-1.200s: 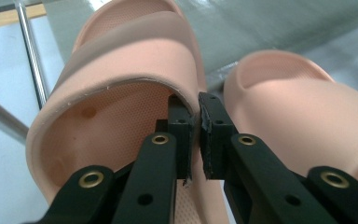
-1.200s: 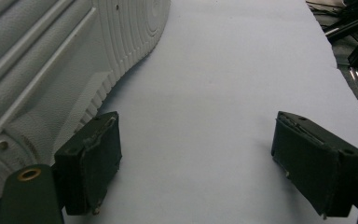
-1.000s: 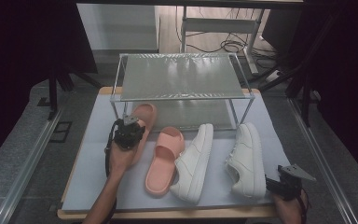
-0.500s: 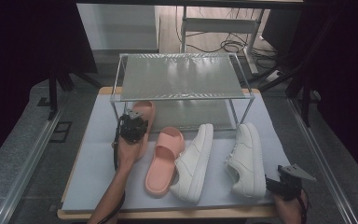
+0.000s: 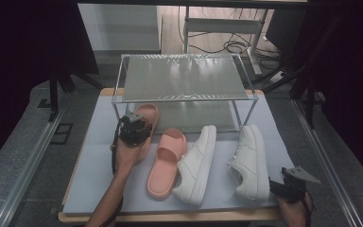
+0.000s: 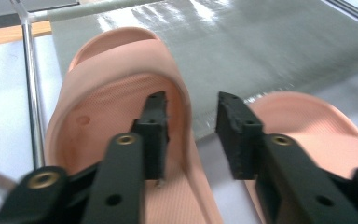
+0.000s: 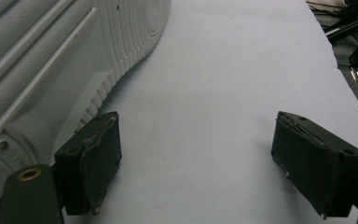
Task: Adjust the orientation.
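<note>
Near the desk's front right corner our right tool (image 5: 290, 187) gapes empty beside a sneaker (image 7: 51, 70), cut off. By the shelf (image 5: 184, 82), our left tool (image 6: 191, 135), jaws just opening, straddles a slide's (image 6: 107, 107) rim; its heel is hidden.

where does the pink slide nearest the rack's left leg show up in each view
High view: the pink slide lies left of centre, its toe under the shelf rack, partly behind the left gripper.
Left gripper view: it takes up the left half, its side wall between the jaws, which have just been opening.
Right gripper view: not in it.
Shared landmark: the second pink slide, centre in the high view, lower right in the left gripper view.
</note>
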